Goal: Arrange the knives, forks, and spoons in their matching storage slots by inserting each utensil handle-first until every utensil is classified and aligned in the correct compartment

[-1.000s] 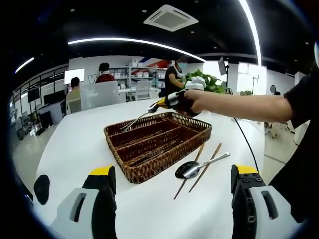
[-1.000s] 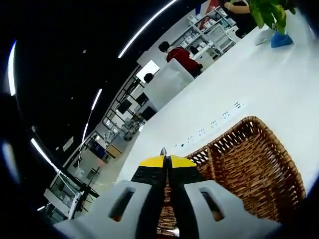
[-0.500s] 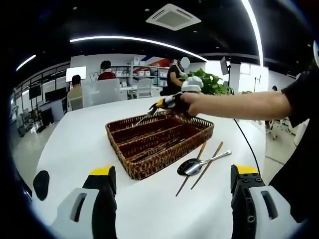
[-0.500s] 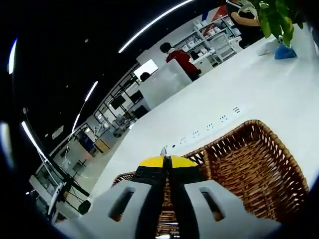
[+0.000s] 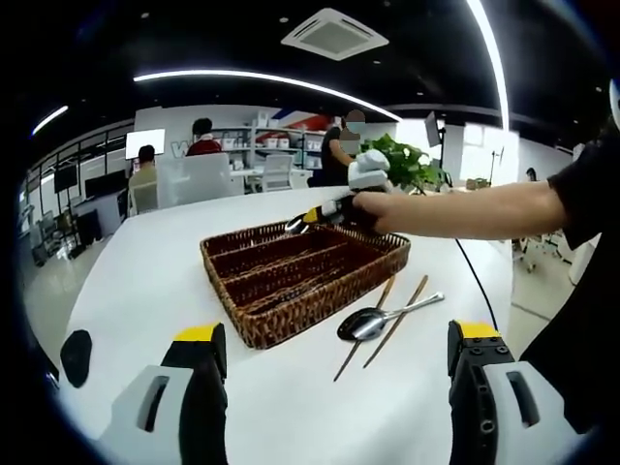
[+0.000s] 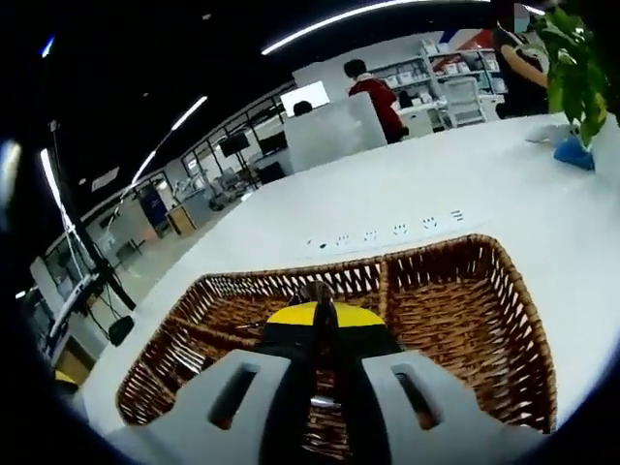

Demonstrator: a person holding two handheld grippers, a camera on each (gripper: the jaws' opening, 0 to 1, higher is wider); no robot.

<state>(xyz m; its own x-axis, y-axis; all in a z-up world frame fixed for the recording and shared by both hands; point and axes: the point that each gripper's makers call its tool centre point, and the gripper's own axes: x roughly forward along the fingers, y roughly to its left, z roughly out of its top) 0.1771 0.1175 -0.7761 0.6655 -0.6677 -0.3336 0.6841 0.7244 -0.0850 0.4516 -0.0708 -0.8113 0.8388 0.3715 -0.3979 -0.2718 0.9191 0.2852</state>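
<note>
Right gripper view: utensil (image 6: 315, 291) pinched between jaws (over basket (image 6: 465, 300)).

left gripper view faces basket (image 5: 291, 281) from afar; right gripper view overhead, near.

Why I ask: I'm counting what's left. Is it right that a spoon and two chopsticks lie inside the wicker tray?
Not inside: the left gripper view shows the spoon and two chopsticks lying on the white table, beside the wicker tray.

Open office: white bench (image 5: 145, 281), dark ceiling with curved light strips (image 5: 262, 79) and an air vent (image 5: 334, 35), shelving (image 6: 426, 73), a potted plant (image 5: 407, 160).
</note>
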